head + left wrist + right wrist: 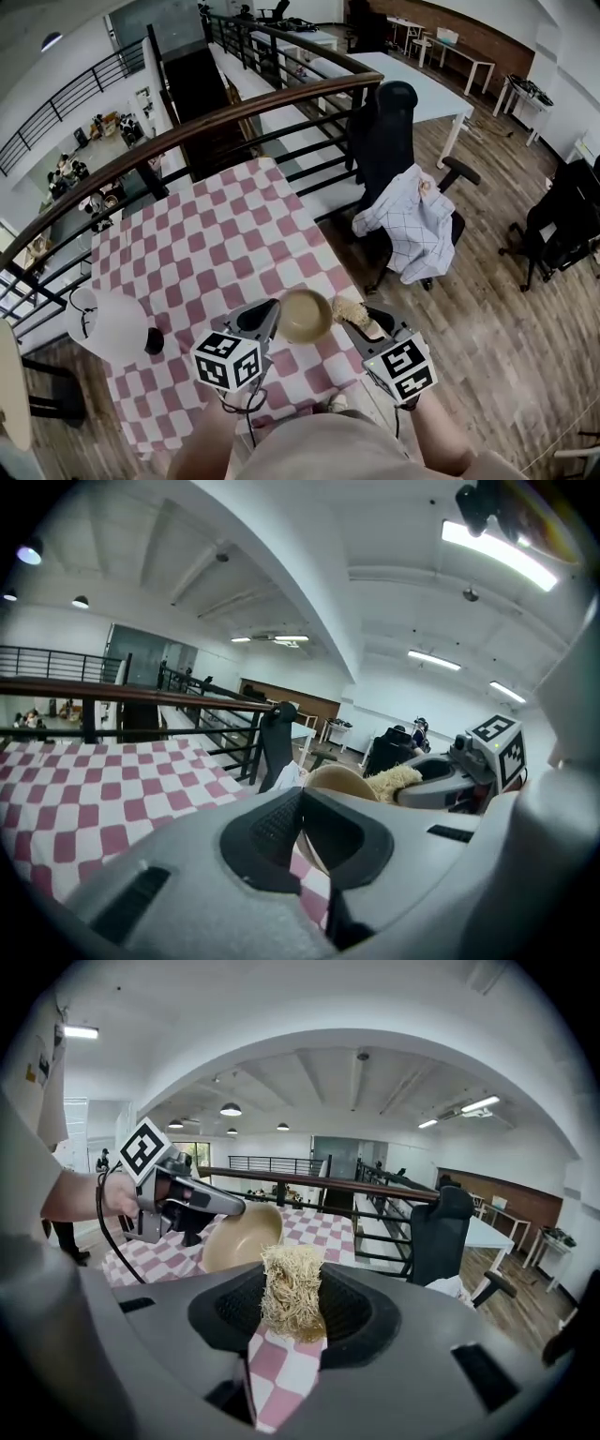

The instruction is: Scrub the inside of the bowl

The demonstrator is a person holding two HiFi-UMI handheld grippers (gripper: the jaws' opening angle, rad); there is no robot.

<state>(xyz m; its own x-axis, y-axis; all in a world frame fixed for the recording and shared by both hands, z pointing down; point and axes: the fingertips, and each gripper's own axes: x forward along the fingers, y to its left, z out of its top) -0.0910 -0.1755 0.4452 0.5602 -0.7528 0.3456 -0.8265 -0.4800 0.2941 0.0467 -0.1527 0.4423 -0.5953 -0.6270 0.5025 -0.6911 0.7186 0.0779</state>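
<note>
A tan bowl (305, 316) hangs above the checkered table (206, 253), tilted with its hollow toward the right. My left gripper (269, 316) is shut on the bowl's left rim; in the left gripper view the bowl (330, 782) pokes out beyond the jaws. My right gripper (359, 321) is shut on a straw-coloured fibre scrubber (351, 310), which sits just right of the bowl, close to its rim. In the right gripper view the scrubber (292, 1290) stands between the jaws, with the bowl (242, 1237) and the left gripper (187, 1199) beyond it.
A white round lamp-like object (114, 324) and a small black thing (155, 341) sit at the table's left edge. A black office chair (394, 150) with a white cloth (408, 225) stands right of the table. A railing (234, 117) runs behind the table.
</note>
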